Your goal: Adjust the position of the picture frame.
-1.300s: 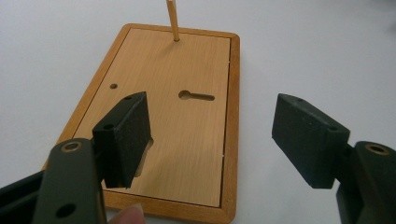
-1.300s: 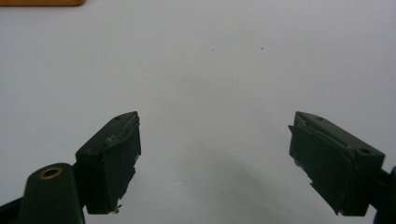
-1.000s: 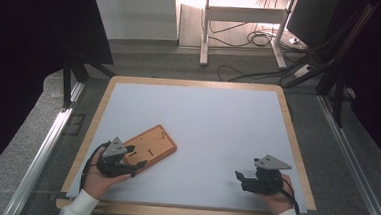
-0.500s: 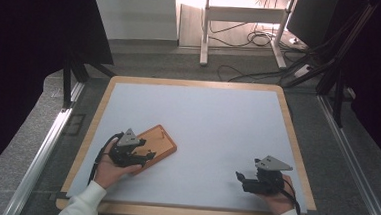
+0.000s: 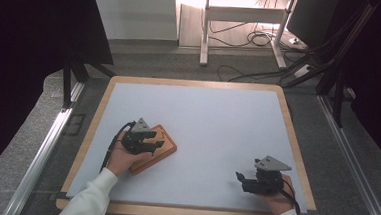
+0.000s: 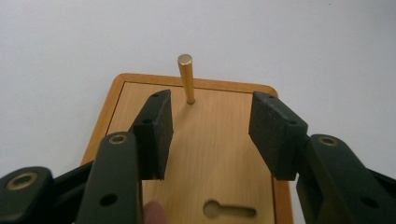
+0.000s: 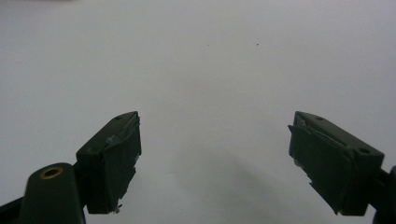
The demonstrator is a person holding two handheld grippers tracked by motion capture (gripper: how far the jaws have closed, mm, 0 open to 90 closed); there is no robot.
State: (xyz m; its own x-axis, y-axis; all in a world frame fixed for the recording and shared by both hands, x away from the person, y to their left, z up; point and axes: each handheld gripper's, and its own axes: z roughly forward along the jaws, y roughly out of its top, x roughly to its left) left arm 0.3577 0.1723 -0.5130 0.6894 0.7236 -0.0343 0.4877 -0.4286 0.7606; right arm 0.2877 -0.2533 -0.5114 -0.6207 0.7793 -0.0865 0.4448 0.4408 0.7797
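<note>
A small wooden board (image 5: 168,147) lies on the left part of the white table top (image 5: 213,114). A thin brass peg (image 6: 187,77) stands upright near the board's far edge (image 6: 215,144), and a keyhole slot (image 6: 229,211) is cut near its close end. My left gripper (image 5: 156,142) hovers over the board. In the left gripper view its (image 6: 210,114) jaws stand apart and have just been closing, with nothing between the pads. The peg stands beyond the tips. My right gripper (image 5: 241,181) rests near the front right, open (image 7: 215,135) over bare table.
A wooden rim (image 5: 195,82) frames the table. Metal rails (image 5: 46,144) run along both sides. Desk legs and cables (image 5: 253,38) lie on the floor beyond the far edge.
My left gripper has moved to the right from the board's left end to above the board. Its jaws look narrower. The right hand has stayed still.
</note>
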